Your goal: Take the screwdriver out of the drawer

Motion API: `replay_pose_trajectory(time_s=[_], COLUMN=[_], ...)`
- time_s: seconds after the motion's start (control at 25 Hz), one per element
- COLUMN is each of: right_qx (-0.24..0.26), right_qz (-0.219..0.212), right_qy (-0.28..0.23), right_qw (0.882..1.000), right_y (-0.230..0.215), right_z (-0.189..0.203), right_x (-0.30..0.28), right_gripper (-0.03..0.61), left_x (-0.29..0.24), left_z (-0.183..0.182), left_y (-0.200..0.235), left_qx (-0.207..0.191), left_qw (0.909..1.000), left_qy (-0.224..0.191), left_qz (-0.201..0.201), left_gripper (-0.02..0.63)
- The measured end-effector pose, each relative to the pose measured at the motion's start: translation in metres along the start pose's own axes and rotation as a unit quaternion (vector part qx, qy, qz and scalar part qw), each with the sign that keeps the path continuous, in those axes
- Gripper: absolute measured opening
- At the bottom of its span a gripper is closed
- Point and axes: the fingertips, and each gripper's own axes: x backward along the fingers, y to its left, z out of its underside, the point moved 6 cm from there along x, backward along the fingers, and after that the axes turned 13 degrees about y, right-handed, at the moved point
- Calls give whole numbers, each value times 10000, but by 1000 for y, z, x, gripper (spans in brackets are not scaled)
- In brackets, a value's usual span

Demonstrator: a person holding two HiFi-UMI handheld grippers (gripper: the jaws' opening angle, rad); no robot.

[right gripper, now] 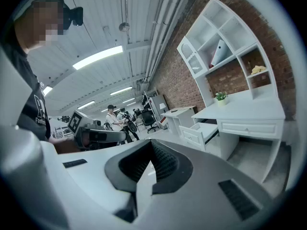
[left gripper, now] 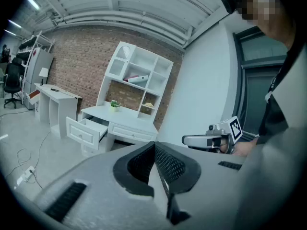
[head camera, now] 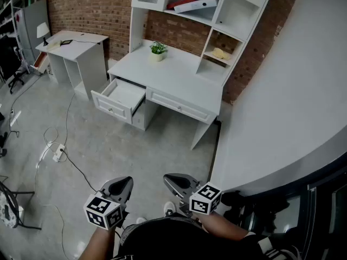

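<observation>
I had fetched nothing: my left gripper [head camera: 122,184] and right gripper [head camera: 174,181] sat closed and empty, the open drawer [head camera: 122,95] well off at eleven o'clock.

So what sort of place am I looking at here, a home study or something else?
Probably a lab or studio with a mock study corner, not a home: a white desk with hutch stands against a brick wall, but loose cables trail across a bare concrete floor.
</observation>
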Motion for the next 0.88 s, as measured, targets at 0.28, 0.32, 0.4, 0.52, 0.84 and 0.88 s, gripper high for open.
replay_pose_trajectory(time_s=[0.28, 0.32, 0.4, 0.52, 0.84, 0.88], right_qx=[6, 10, 22, 24, 16, 4], right_qz=[31, 47, 84, 70, 53, 65], right_qy=[-14, -16, -12, -28, -43, -32], right_qw=[10000, 10000, 10000, 10000, 10000, 10000], right_y=[10, 11, 13, 18, 31, 32], right_z=[1, 2, 4, 3, 3, 4], right_x=[0, 0, -1, -1, -9, -10], right_gripper=[6, 6, 5, 5, 6, 6], left_x=[11, 12, 14, 18, 29, 31], left_z=[-1, -1, 2, 4, 10, 12], left_y=[-4, -4, -4, -3, 6, 8], left_qx=[-111, -122, -152, -160, 176, 287], left_qw=[9999, 9999, 9999, 9999, 9997, 9994], left_qy=[-8, 0, 25, 31, -90, -110], left_qz=[24, 33, 44, 22, 148, 175], left_gripper=[17, 17, 17, 17, 17, 17])
